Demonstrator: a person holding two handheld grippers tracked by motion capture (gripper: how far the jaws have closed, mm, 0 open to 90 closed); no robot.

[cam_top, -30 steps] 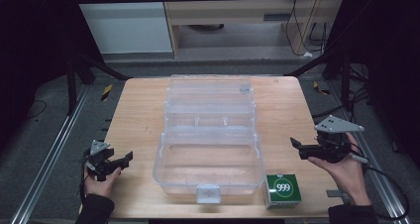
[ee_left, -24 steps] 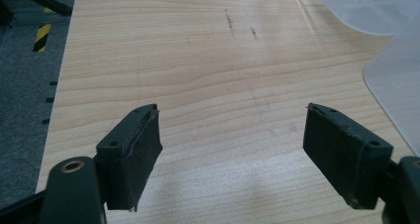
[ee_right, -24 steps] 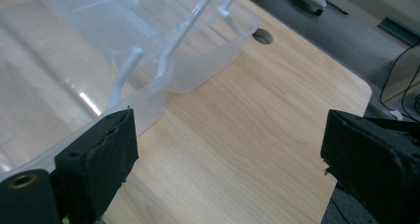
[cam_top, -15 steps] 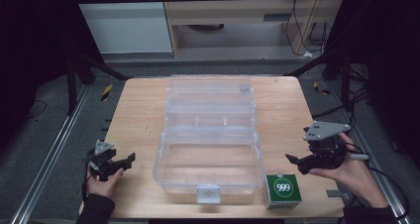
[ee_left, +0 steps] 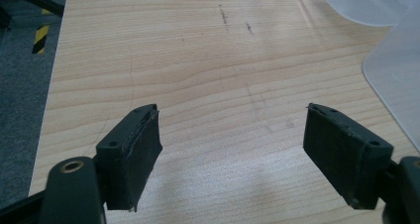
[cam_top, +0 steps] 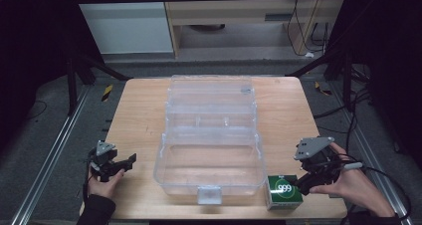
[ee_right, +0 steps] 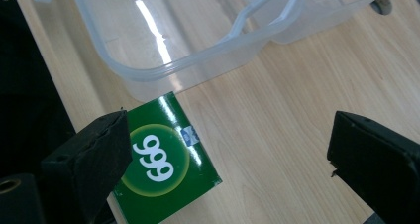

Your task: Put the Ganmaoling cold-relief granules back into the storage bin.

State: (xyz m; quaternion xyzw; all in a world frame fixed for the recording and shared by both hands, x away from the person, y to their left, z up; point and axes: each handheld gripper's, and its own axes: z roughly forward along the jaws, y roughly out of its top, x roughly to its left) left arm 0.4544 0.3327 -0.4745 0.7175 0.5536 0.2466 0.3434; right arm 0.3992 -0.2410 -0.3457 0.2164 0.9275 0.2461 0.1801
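Green 999 box (cam_top: 283, 190): table's 5 o'clock corner, beside clear bin (cam_top: 209, 158) | right gripper (ee_right: 233, 159): spread, empty, over box | left gripper (ee_left: 233, 144): spread, empty, 8 o'clock | risk: off-centre jaws may nudge box off the edge.

Left black two-jaw gripper (cam_top: 121, 163), held in the person's left hand (cam_top: 102, 181), sits low at the near left with its jaws spread wide. Right black two-jaw gripper (cam_top: 302, 182), topped by a grey three-cornered plate and held in the right hand (cam_top: 351, 185), points left with its jaws parted wide.
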